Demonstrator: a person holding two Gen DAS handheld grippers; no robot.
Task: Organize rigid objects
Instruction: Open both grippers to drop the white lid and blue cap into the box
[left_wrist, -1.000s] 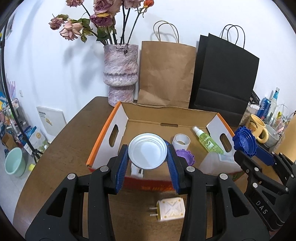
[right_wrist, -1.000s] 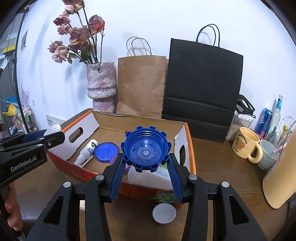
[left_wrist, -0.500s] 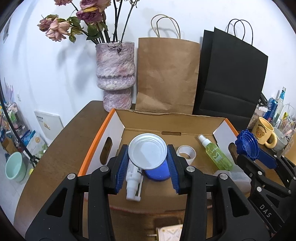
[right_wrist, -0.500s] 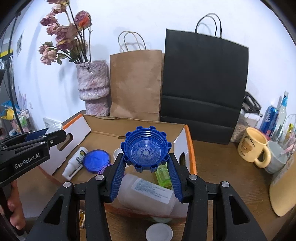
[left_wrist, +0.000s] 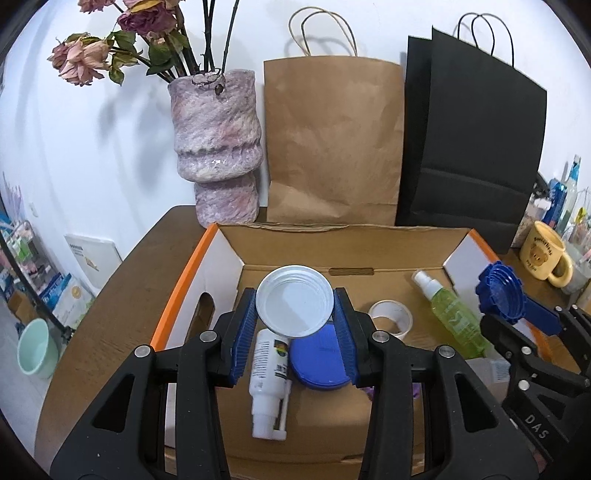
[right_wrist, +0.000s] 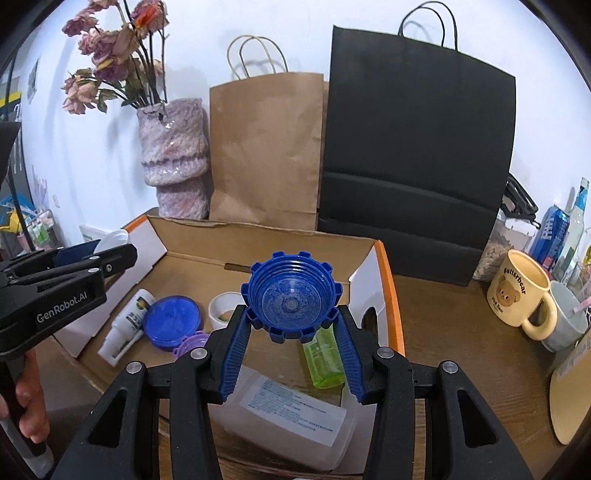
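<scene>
The round white plastic lid (left_wrist: 294, 305), light, stiff and slippery, sits clamped by its rim in my left gripper (left_wrist: 294, 314) above the cardboard box (left_wrist: 343, 251); my right gripper (right_wrist: 291, 321) pinches a ribbed blue plastic cap (right_wrist: 291, 297).

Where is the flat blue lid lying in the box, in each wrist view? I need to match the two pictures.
Left wrist: flat blue lid low centre, partly behind the held white lid, beside the white bottle.
Right wrist: flat blue lid left of centre, beside that bottle.
Shared landmark: the tape roll, just right of the lid.
</scene>
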